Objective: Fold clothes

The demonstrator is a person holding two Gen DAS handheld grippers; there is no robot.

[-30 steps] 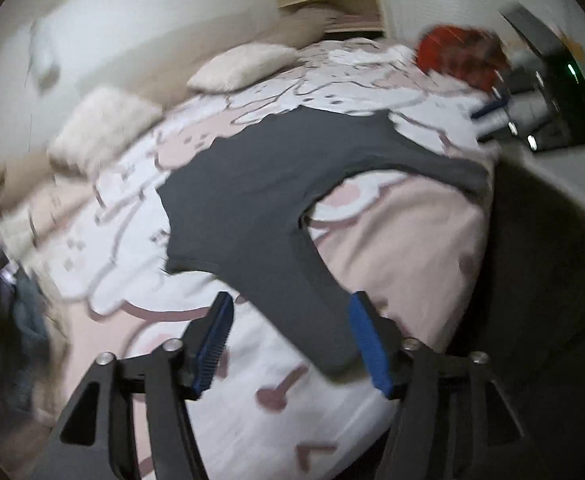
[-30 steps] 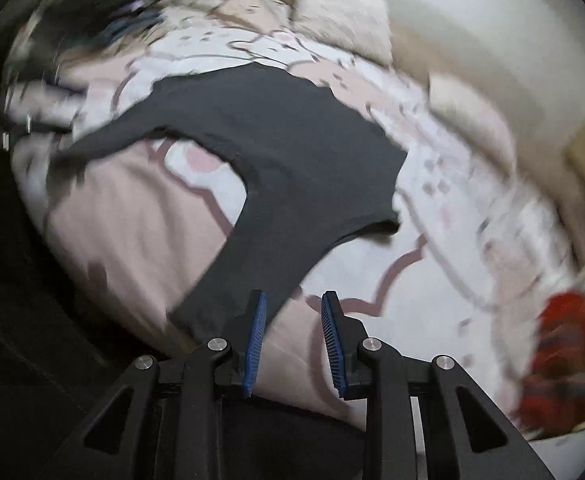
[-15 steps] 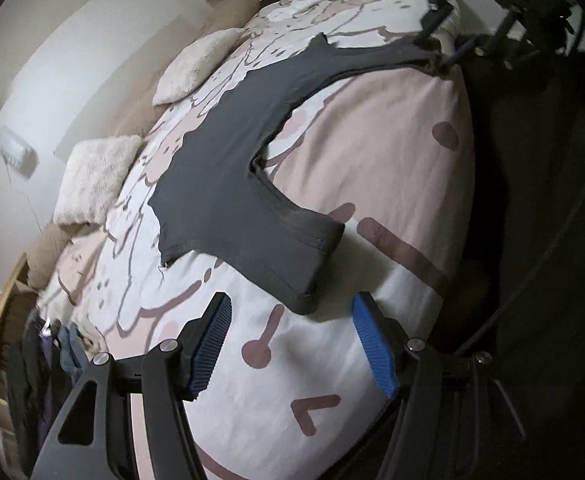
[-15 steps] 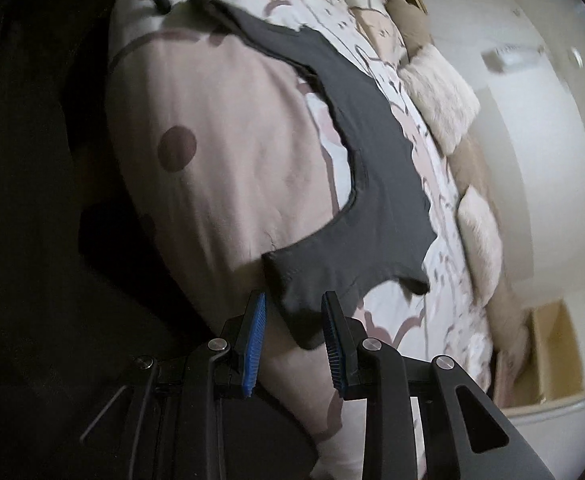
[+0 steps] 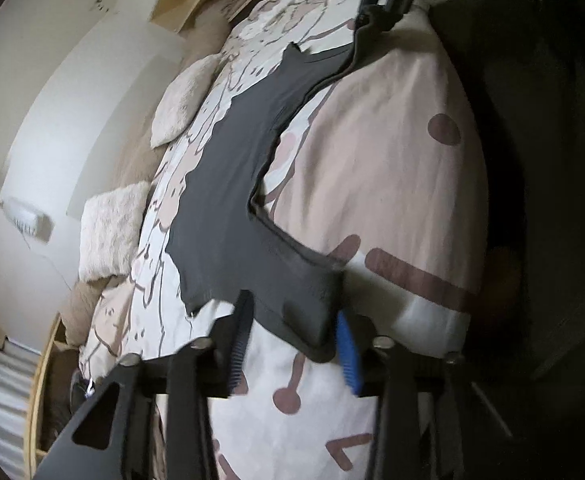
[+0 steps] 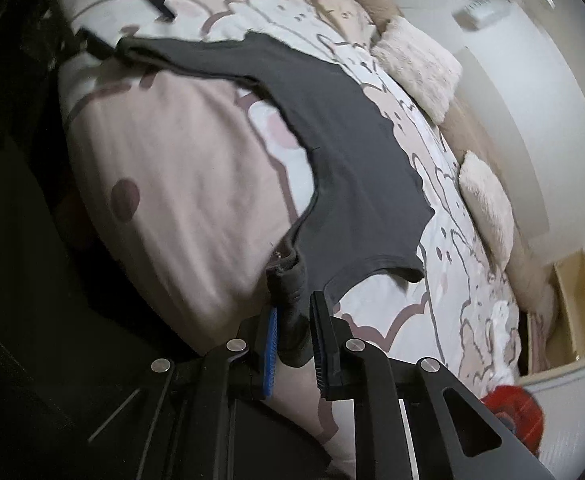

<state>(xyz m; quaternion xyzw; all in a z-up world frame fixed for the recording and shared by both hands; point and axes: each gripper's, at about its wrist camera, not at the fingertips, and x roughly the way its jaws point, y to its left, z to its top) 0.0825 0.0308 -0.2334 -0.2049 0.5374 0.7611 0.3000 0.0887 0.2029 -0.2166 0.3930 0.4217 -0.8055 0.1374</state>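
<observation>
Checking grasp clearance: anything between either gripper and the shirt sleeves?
Nothing visible. One sleeve end of the shirt already sits between the jaws of the left gripper; the other sleeve is bunched between the jaws of the right gripper. Only duvet underneath.

Dark grey T-shirt [image 5: 228,208] spread flat on bed (sleeves outstretched)

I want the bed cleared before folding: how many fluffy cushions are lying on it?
2. One fluffy cushion lies by the wall beside the grey shirt's far half; the other lies further along the same wall side. More may be hidden out of view.
</observation>
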